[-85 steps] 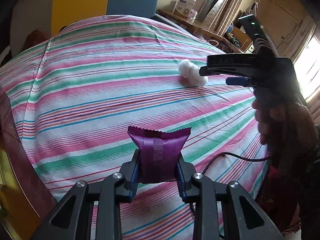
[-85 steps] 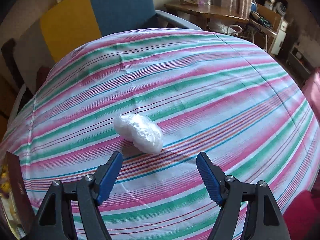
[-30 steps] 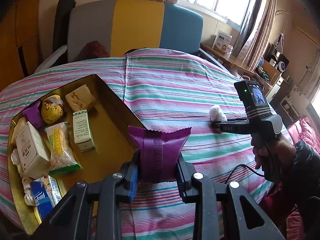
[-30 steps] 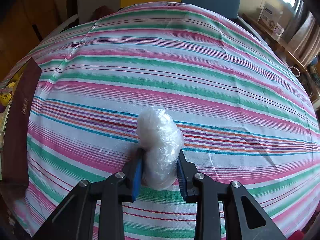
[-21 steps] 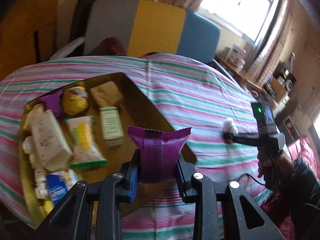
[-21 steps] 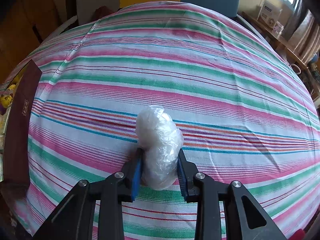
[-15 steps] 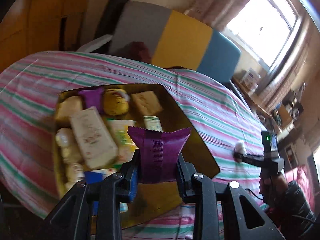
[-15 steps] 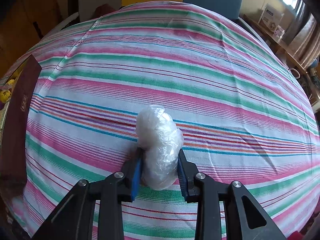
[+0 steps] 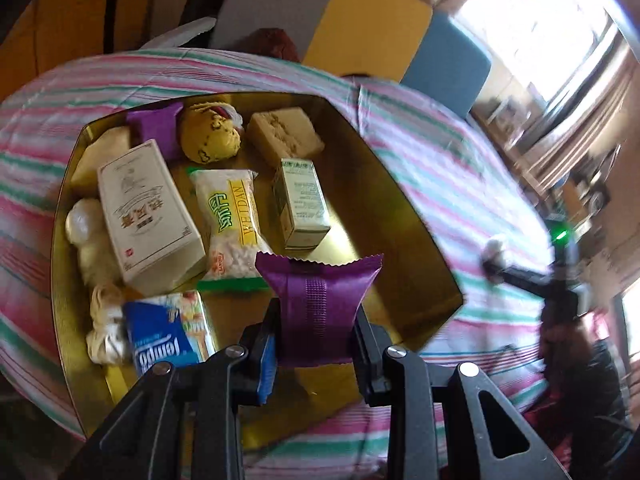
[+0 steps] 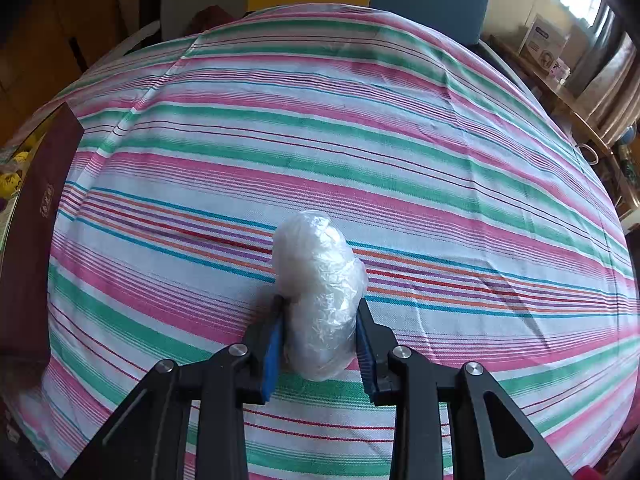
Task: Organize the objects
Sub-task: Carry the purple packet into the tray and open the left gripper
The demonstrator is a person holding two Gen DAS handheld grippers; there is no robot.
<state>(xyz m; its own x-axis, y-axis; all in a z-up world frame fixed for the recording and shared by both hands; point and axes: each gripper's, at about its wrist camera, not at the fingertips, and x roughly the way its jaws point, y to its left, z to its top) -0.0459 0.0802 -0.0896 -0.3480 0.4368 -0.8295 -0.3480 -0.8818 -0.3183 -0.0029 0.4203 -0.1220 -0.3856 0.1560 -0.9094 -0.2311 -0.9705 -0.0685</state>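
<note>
1. My left tool [image 9: 316, 344] is clamped on the purple packet [image 9: 317, 308], above the tin [image 9: 404, 200]; lower into bare floor before releasing.
2. My right tool [image 10: 320, 340] grips the white bundle [image 10: 318, 292] over the desk [image 10: 360, 140].

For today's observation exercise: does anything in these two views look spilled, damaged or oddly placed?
Nothing stands out. The left gripper holds a purple packet above the gold tin of snacks, and the right gripper holds a plastic-wrapped white bundle over the striped tablecloth. Nothing looks torn or spilled.
</note>
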